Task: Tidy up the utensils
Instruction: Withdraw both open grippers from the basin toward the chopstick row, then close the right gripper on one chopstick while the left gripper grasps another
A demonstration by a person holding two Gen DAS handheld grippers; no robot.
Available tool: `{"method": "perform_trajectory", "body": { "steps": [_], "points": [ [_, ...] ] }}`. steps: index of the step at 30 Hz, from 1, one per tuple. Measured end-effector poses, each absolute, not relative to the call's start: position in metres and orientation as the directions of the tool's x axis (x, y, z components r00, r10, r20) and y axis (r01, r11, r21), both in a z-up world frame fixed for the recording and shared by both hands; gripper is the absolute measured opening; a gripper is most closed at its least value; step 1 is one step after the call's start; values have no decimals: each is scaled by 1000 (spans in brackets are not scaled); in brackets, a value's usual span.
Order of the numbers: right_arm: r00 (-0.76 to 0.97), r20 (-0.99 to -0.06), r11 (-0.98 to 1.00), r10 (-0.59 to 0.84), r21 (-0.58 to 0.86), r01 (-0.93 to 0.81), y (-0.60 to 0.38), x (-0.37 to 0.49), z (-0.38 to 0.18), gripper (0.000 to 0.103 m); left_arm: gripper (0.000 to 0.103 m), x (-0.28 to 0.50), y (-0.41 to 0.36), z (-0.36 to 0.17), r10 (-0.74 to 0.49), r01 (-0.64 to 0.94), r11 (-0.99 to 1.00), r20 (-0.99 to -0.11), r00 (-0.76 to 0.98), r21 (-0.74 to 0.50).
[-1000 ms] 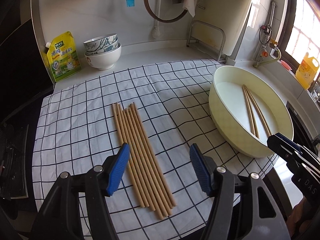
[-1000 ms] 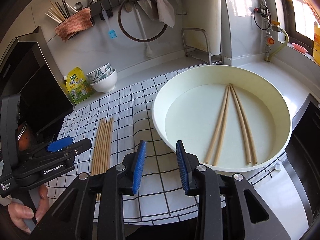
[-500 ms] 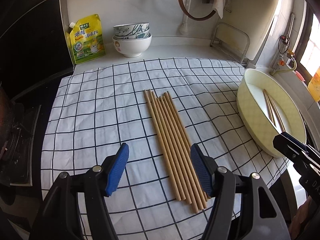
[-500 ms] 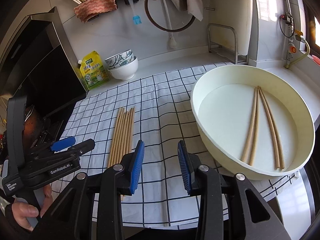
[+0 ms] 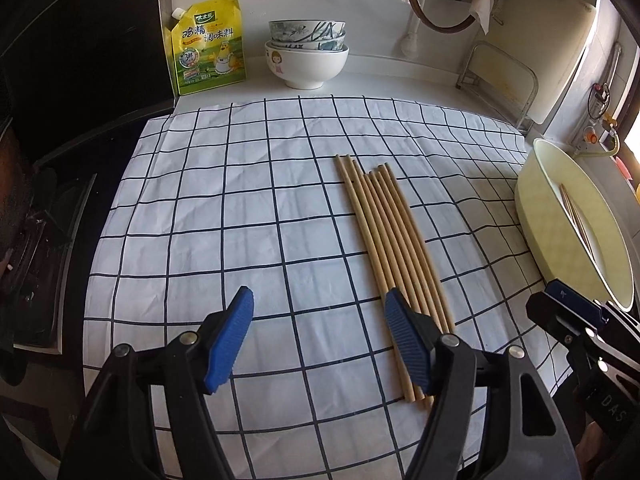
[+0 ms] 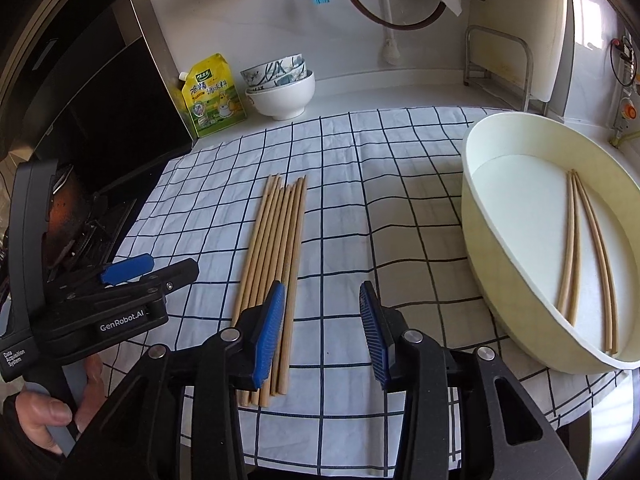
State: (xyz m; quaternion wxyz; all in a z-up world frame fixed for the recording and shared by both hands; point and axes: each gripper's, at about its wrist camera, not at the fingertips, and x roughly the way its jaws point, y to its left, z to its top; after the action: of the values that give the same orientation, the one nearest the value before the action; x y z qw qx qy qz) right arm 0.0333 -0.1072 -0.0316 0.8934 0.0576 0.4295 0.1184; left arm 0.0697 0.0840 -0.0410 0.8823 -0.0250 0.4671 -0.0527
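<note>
Both tongs, left (image 5: 316, 336) and right (image 6: 322, 330), are shifting toward the chopsticks (image 6: 276, 256), opening, empty; four are lying in the basin (image 6: 476, 216), seven remaining.

Seven pale wooden chopsticks (image 5: 390, 240) lie flat, side by side and touching, in a tight row on the black-and-white checked cloth (image 5: 240, 220) that covers the tabletop, their far tips slightly uneven. To the right of the row, at the cloth's edge, stands a cream oval basin (image 6: 476, 216) with a white floor. In the basin (image 5: 536, 216) four more chopsticks (image 6: 576, 248) of the same kind lie flat, close together at the far end and fanning into two pairs toward the near end.
</note>
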Motion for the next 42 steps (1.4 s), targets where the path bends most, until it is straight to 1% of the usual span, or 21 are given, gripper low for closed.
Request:
{"method": "perform_trajectory", "body": {
  "steps": [13, 24, 28, 30, 33, 38, 42],
  "points": [
    [539, -802, 965, 257, 184, -187, -89, 65, -68, 39, 69, 83, 83, -65, -92, 62, 996, -860, 503, -70],
    [516, -828, 972, 219, 139, -191, -79, 79, -79, 39, 78, 87, 82, -67, -36, 57, 998, -861, 507, -8],
    [513, -833, 973, 207, 120, -197, -76, 79, -80, 39, 79, 88, 82, -67, -13, 50, 999, -859, 512, 14],
    [508, -837, 973, 202, 111, -204, -74, 80, -81, 40, 83, 89, 83, -66, -5, 45, 999, -858, 514, 21],
    [510, -838, 973, 192, 94, -211, -72, 80, -81, 40, 85, 89, 85, -64, 12, 37, 999, -852, 523, 37],
    [507, -842, 974, 183, 84, -212, -77, 77, -81, 41, 88, 88, 84, -64, 20, 31, 999, -851, 524, 42],
    [519, -839, 978, 165, 73, -193, -84, 77, -80, 41, 89, 89, 80, -65, 17, 33, 999, -854, 520, 41]
  ]
}}
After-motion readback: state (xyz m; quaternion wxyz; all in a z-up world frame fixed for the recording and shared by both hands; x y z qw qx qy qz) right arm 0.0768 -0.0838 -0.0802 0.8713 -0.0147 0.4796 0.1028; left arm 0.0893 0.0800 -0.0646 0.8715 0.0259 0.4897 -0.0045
